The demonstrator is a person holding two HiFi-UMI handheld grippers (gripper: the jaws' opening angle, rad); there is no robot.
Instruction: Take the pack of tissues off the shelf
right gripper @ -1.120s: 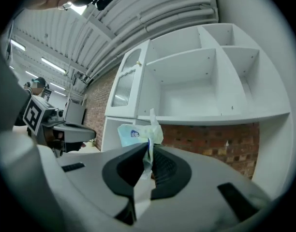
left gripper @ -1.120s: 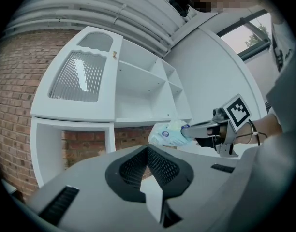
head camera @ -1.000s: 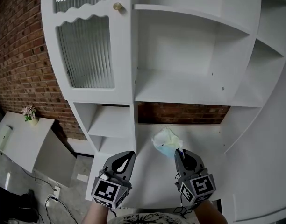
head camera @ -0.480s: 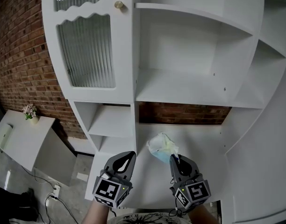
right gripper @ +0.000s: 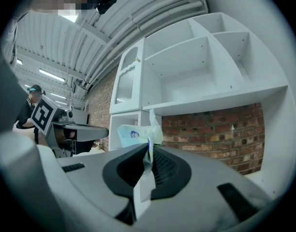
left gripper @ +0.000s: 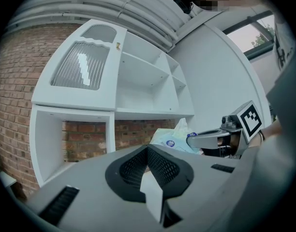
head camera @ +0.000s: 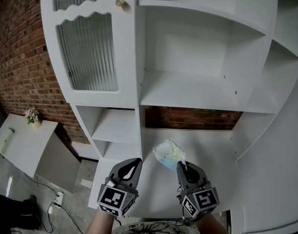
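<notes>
The right gripper (head camera: 182, 165) pinches the tissues (head camera: 167, 152) at the shelf (head camera: 212, 150) (left gripper (head camera: 134, 162) pressed together, empty); next, pull them clear.

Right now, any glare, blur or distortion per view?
Head view: sharp, evenly lit, shelf edges bow outward. Left gripper view: strong fisheye, dark corners, glare streak on the ribbed glass door. Right gripper view: same fisheye; pack of tissues sharp, ceiling lights bright.
</notes>
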